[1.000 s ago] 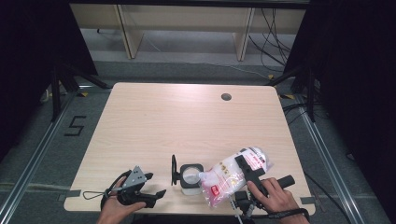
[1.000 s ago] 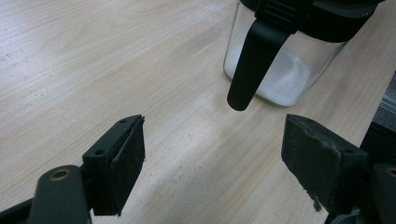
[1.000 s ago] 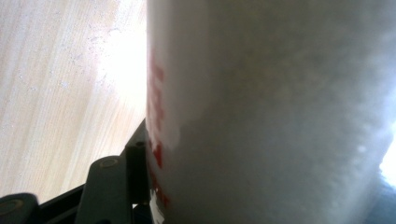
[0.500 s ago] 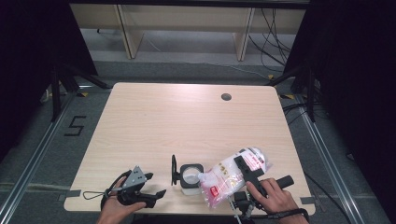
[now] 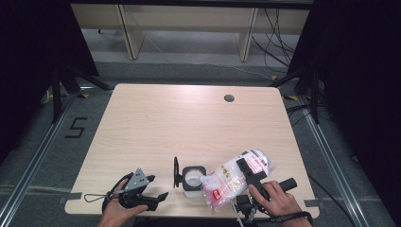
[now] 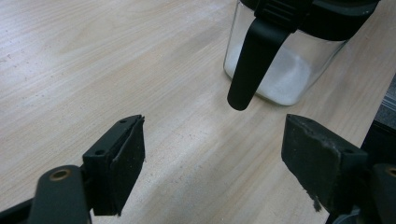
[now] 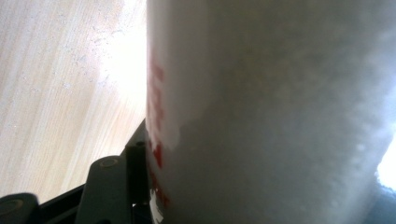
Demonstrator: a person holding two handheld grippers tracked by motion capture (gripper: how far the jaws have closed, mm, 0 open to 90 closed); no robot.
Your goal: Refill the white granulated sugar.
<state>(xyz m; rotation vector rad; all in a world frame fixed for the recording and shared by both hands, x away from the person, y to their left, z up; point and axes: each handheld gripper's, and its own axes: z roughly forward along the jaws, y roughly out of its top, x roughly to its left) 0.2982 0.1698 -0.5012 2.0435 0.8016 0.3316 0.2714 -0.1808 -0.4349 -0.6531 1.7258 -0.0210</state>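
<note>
I hold a soft bag (image 5: 236, 177) of white powder in my right gripper (image 5: 249, 171). The jaws are squeezed on the bag, one on each side, so it cannot slip. In the right gripper view the bag (image 7: 271, 112) sits tight against my black jaw, with red print on it.

The bag is just beside the jar (image 5: 193, 178), on the jar's right. I tip the bag so its low corner leans over the jar's open top. I think that is so the powder can slide down into the jar. There is some white powder in the bottom of the jar (image 6: 285, 65) already.

The jar's lid (image 5: 176, 172) stands up on the jar's left side, swung out of the way so the top is free. In the left gripper view its black clasp (image 6: 252, 60) hangs down in front of the glass.

My left gripper (image 5: 142, 194) is left of the jar, near it but not touching it. Its jaws are wide apart with nothing in them. It rests low by the table (image 5: 189, 123) edge, pointing at the jar. I think it waits there so it can steady the jar or shut the lid when the pouring is done.
</note>
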